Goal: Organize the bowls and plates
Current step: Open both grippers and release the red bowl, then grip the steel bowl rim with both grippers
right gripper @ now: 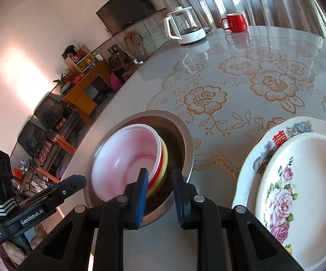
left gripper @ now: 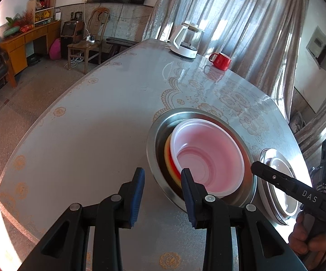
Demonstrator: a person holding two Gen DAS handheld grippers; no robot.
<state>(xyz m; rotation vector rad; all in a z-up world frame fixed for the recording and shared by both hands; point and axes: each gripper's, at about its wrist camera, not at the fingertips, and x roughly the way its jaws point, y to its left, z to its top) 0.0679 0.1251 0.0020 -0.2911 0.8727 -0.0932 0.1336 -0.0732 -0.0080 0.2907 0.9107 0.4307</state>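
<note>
Nested plastic bowls point(right gripper: 126, 158), pink-white over red and yellow, lean inside a steel basin point(right gripper: 181, 135); beside it, two stacked floral plates point(right gripper: 298, 180).

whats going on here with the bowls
A person holds a gripper in each hand over a table. Plastic bowls sit nested inside a steel basin, and two flowered plates lie stacked beside it. The left gripper and right gripper hover at the basin's near rim, holding nothing.
</note>
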